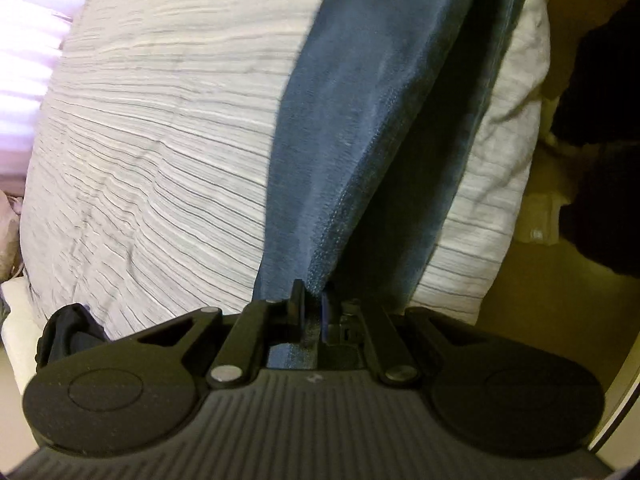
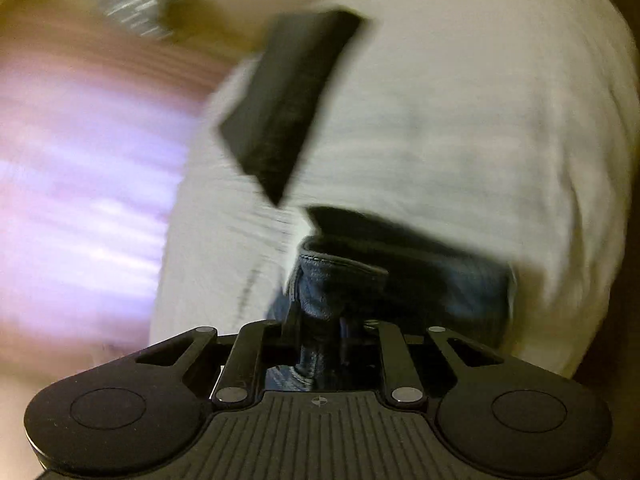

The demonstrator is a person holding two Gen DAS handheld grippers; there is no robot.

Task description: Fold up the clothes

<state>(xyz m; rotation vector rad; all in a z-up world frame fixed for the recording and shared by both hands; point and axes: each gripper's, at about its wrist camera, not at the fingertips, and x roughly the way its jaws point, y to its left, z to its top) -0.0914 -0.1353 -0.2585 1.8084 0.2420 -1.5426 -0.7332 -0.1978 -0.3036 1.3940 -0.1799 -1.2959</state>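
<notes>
1. Jaws of the left gripper (image 1: 310, 300) are clamped on an edge of the blue jeans (image 1: 352, 128), which run taut away from the jaws across the bed.
2. Jaws of the right gripper (image 2: 320, 320) are pinched on a stitched hem of the same jeans (image 2: 340, 276); the right wrist view is heavily blurred.
3. Under the jeans lies the bed cover (image 1: 160, 140), pale with thin dark stripes, wrinkled on both sides of the jeans.
4. Beyond the jeans in the right wrist view, a dark folded garment (image 2: 284, 104) lies flat on the bed cover (image 2: 460, 140), apart from the jeans.
</notes>
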